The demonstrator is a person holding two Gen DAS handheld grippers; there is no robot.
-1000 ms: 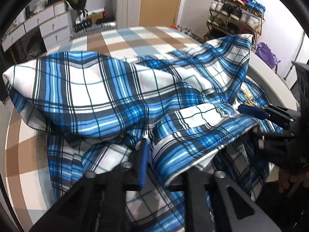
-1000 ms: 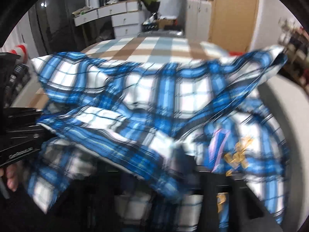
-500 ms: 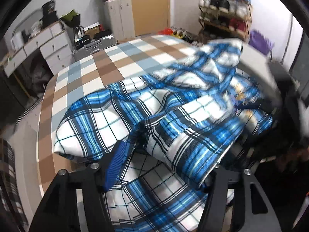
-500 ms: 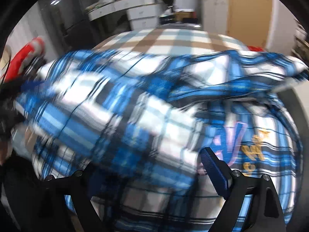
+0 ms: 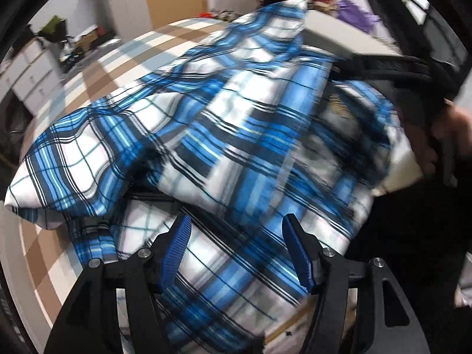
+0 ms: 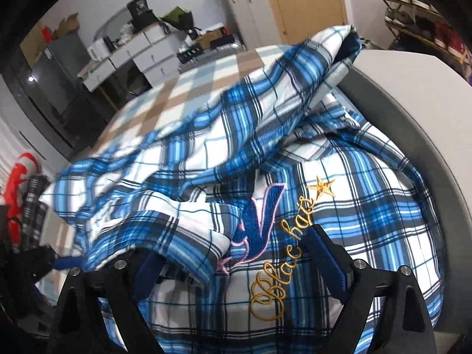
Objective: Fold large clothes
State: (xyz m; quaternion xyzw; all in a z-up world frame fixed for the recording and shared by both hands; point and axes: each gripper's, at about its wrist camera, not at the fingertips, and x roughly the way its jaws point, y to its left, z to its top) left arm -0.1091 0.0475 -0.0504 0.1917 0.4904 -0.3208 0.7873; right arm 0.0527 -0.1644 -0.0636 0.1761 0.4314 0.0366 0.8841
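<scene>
Bedroom setting: checked brown, white and pale-blue bed cover point(image 5: 88, 88) carrying the goods, white drawer units point(image 6: 147, 56) at 10 o'clock and a wooden door point(image 6: 306, 3) at 12 in the right wrist view, a shoe rack point(image 6: 427, 14) at 2 o'clock. Item: blue-and-white plaid shirt point(image 5: 236, 147), large, heaped and partly doubled over on the bed, one fold draped from 1 o'clock down to 9 in the left wrist view; embroidered gold script and star point(image 6: 295, 236) face up beside a blue letter V in the right wrist view. Left tongs point(image 5: 236, 247): angled steeply down over the near part of the heap, blue pads apart after just opening, plaid cloth lying between them but not pinched. Right tongs point(image 6: 236, 259): tilted down over the embroidered panel, also just opened and standing wide; a loose fold of shirt lies over the left finger point(image 6: 147, 268), nothing clamped. Seen from the left wrist view, the right tongs sit at 3 o'clock with the person's hand point(image 5: 442, 135) wrapped round the handle, close against the shirt's edge. Edges: a grey padded board point(image 6: 413, 94) rims the bed from 1 to 4 o'clock in the right wrist view, the shirt's fold resting against it. Open room: bare bed cover beyond the heap toward 11 o'clock; the left side of the left wrist view shows uncovered checks down to 8 o'clock.
</scene>
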